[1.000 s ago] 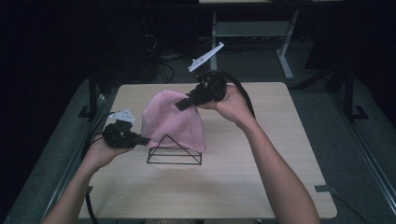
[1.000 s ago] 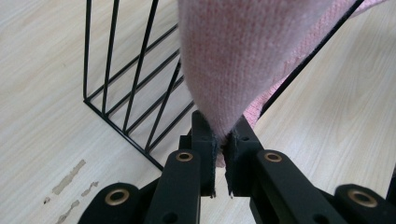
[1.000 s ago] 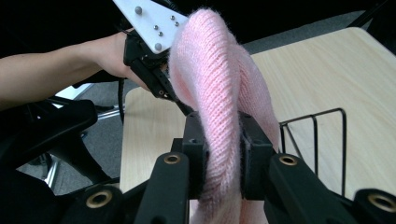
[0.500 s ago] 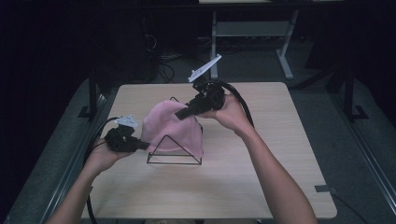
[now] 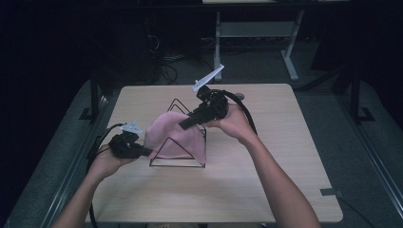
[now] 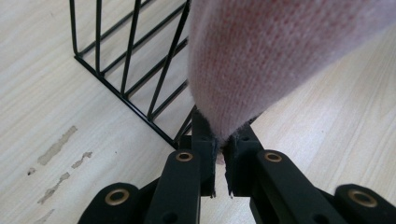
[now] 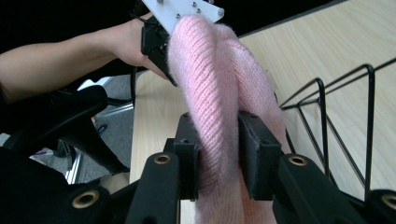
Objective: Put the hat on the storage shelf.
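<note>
A pink knitted cloth (image 5: 173, 135) hangs draped over a black triangular wire rack (image 5: 177, 165) in the middle of the table. At the cloth's lower left corner, my left gripper (image 5: 146, 152) is shut on its edge; the left gripper view has that hem (image 6: 261, 60) pinched between the pads (image 6: 219, 154), with the rack's bars (image 6: 126, 79) just beyond. My right gripper (image 5: 184, 125) holds a thick fold at the cloth's top right. Its jaws have just been opening, and the fold (image 7: 219, 107) still fills the gap between the pads (image 7: 218, 154).
The light wooden table (image 5: 285, 180) has bare room on the right and at the front. In the left gripper view, scuff marks (image 6: 56, 149) lie on the wood. A desk frame (image 5: 290, 57) and cables stand on the dark floor behind.
Both hands have sunk and the cloth has come down with them onto the wire rack. The rack's rear bars now stand bare behind the cloth.
</note>
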Demonstrator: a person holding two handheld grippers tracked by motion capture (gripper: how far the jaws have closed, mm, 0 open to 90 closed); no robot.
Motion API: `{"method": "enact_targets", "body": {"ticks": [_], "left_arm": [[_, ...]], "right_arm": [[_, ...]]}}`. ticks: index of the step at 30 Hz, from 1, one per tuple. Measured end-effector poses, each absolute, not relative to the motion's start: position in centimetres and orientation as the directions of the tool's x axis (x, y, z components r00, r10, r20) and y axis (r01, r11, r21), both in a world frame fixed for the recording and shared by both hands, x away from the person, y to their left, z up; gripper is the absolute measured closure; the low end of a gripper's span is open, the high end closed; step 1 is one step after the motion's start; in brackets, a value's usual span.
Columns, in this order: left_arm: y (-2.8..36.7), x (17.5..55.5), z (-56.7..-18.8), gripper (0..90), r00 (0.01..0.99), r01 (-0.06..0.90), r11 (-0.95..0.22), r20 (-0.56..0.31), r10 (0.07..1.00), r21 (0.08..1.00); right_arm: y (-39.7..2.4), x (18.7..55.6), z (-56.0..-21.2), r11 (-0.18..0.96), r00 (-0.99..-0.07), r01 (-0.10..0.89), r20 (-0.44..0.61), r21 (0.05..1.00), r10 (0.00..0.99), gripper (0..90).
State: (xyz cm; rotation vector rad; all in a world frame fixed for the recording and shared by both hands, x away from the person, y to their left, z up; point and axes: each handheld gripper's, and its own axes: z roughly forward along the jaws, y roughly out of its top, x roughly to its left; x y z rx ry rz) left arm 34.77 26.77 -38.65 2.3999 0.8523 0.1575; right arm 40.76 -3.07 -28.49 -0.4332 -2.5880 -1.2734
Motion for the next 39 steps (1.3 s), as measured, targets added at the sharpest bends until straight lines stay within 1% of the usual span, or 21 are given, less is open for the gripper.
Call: {"method": "enact_targets", "body": {"ticks": [2,6,13,22,26,30,32,35,38,39], "left_arm": [[26.7,34.8,-38.8,84.0,0.79,0.538,-0.631,-0.075,0.608,0.558],[26.6,34.8,-39.1,84.0,0.792,0.54,-0.634,-0.077,0.606,0.554],[26.7,34.8,-39.8,84.0,0.788,0.55,-0.637,-0.082,0.611,0.539],[26.9,35.0,-40.4,84.0,0.786,0.557,-0.642,-0.083,0.613,0.528],[26.8,35.1,-40.6,83.9,0.784,0.561,-0.65,-0.075,0.617,0.512],[26.7,35.2,-40.9,83.7,0.788,0.555,-0.661,-0.063,0.613,0.506],[26.9,35.1,-41.1,83.3,0.79,0.555,-0.664,-0.067,0.61,0.501],[27.0,35.1,-41.2,82.9,0.786,0.559,-0.656,-0.07,0.614,0.507],[27.1,35.0,-41.4,83.3,0.783,0.562,-0.65,-0.077,0.617,0.511],[27.1,35.0,-41.5,83.4,0.785,0.562,-0.654,-0.076,0.615,0.507]], "right_arm": [[-3.1,40.8,-28.8,0.588,-0.931,0.358,0.327,0.726,0.163,67.2],[-3.1,40.8,-29.1,0.594,-0.93,0.359,0.33,0.72,0.162,66.8],[-3.1,40.6,-29.4,0.601,-0.929,0.362,0.33,0.712,0.169,63.1],[-2.8,40.5,-29.7,0.622,-0.935,0.345,0.314,0.702,0.164,64.7],[-2.5,40.5,-30.2,0.638,-0.935,0.341,0.317,0.691,0.157,66.3],[-2.5,40.5,-30.3,0.634,-0.933,0.347,0.325,0.691,0.156,65.8],[-2.5,40.5,-30.5,0.635,-0.934,0.343,0.322,0.692,0.153,69.4],[-2.4,40.4,-30.6,0.649,-0.936,0.336,0.315,0.682,0.154,71.7],[-2.3,40.4,-30.7,0.651,-0.937,0.333,0.314,0.682,0.15,71.8],[-2.2,40.3,-30.6,0.654,-0.94,0.327,0.31,0.682,0.147,70.3]]}}
